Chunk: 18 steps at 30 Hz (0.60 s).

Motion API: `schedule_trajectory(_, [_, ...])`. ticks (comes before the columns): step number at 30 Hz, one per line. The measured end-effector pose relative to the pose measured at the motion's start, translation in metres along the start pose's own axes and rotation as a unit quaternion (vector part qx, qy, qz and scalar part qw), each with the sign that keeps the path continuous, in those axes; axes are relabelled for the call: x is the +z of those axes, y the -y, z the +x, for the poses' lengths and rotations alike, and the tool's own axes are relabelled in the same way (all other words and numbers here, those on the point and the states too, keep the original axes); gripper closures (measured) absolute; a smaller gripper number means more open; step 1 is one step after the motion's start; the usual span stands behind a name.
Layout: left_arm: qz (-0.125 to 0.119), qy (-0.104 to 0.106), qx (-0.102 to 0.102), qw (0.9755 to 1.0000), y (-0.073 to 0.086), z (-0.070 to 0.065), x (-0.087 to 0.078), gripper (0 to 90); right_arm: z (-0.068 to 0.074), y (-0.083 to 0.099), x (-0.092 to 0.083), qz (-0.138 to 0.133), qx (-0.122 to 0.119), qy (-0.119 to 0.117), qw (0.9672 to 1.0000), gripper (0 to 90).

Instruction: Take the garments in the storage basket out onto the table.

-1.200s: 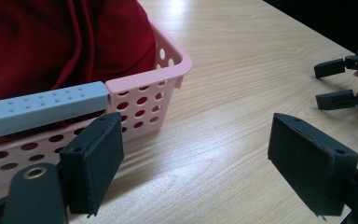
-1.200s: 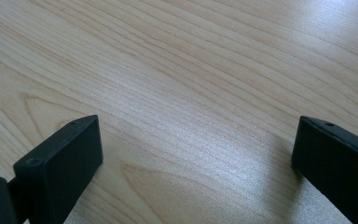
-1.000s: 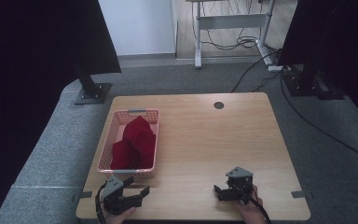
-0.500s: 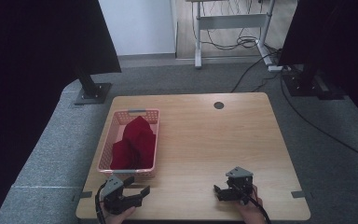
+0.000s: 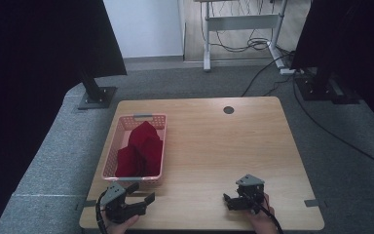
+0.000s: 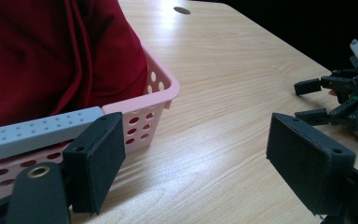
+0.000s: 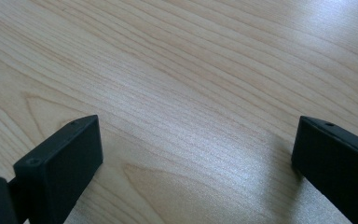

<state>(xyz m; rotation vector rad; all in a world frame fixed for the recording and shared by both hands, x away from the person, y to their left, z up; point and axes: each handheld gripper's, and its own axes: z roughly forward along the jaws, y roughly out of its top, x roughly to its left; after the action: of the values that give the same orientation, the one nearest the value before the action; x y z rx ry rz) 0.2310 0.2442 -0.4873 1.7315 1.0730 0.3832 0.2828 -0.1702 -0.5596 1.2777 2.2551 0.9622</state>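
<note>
In the left gripper view, the red cloth was cut off at 12 and 9 o'clock. The basket was partly hidden behind the near jaw at 8 o'clock.

Pink basket blocks table's left side — centre, right open — cloth heaped inside

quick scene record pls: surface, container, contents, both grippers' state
surface: light wooden table, round dark grommet hole near its far edge
container: pink perforated plastic basket on the table's left side, grey handles
contents: dark red crumpled cloth heaped inside the basket
left gripper: open, holding nothing, at the near edge beside the basket's near end
right gripper: open, holding nothing, low over bare wood at the near edge
</note>
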Motion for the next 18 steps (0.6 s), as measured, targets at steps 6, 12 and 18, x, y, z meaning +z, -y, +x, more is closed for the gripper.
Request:
schedule_trajectory(6, [-0.005, -0.004, 0.003, 1.0000, -0.0035, -0.0016, -0.0021, 19.1, 0.0002, 0.0002, -0.0002, -0.001, 0.001, 0.001, 1.0000, 1.5])
schedule_trajectory(12, [-0.007, -0.006, -0.001, 1.0000, -0.0051, 0.0007, -0.0034, 19.2, 0.0003, 0.0003, -0.0002, 0.000, 0.001, 0.001, 1.0000, 1.5])
schedule_trajectory(18, [-0.007, -0.015, 0.005, 0.9998, -0.0061, -0.0004, -0.0036, 19.0, 0.0003, 0.0003, -0.0003, 0.000, 0.001, 0.001, 1.0000, 1.5])
